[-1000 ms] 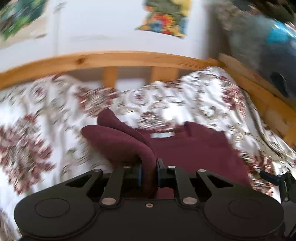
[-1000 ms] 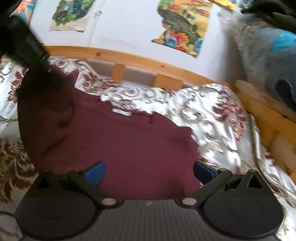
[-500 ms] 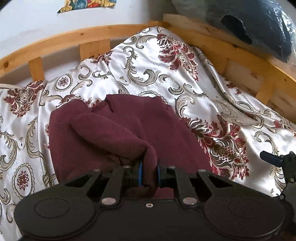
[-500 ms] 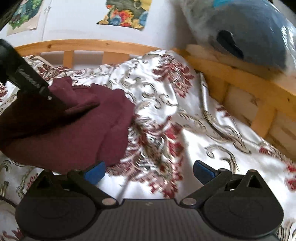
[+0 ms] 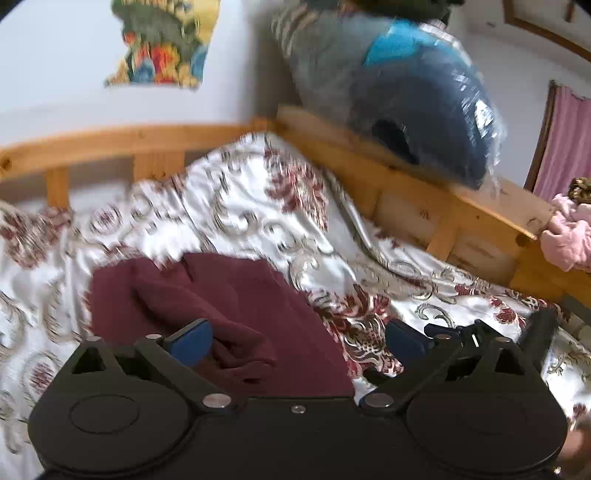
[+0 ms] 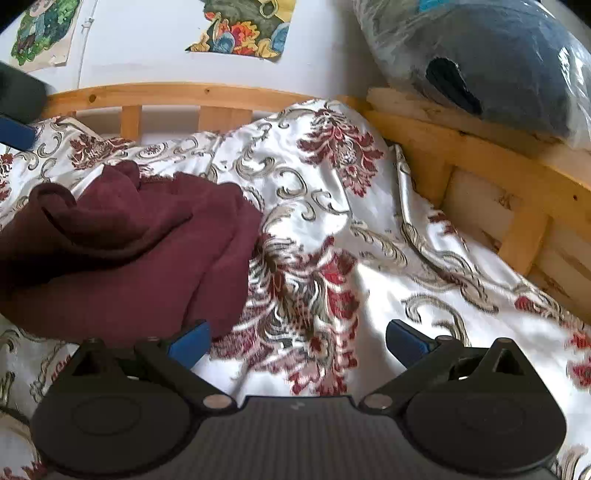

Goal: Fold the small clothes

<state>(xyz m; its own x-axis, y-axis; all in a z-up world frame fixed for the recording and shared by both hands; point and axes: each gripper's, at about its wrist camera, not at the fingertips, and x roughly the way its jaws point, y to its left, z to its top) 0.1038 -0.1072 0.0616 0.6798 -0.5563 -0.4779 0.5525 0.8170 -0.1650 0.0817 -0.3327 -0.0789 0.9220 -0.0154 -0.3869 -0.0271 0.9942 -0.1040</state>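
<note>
Left gripper: the black two-finger left gripper (image 5: 297, 341) tilts downward over the bed; its blue-padded jaws are opening, spread wide; a bunched fold of cloth lies between them, touched by neither pad
Right gripper: the black two-finger right gripper (image 6: 297, 341) tilts downward too; jaws spread wide, released; only bedspread lies between them; its left pad sits just beside the garment's near edge
Garment: the dark maroon knitted garment (image 5: 236, 295) lies partly folded on the bed, a loose roll on top; in the right view it sits to the left (image 6: 125, 251)
Bedspread: the shiny white satin bedspread with red floral and grey scroll pattern (image 6: 332, 206) is rumpled beneath everything
Frame: the pale wooden slatted bed frame (image 6: 480, 177) runs along the far side
Beyond: a dark blue bundle in clear plastic wrap (image 6: 498, 55) rests on the frame; a colourful torn paper picture (image 6: 243, 26) is stuck on the white wall
</note>
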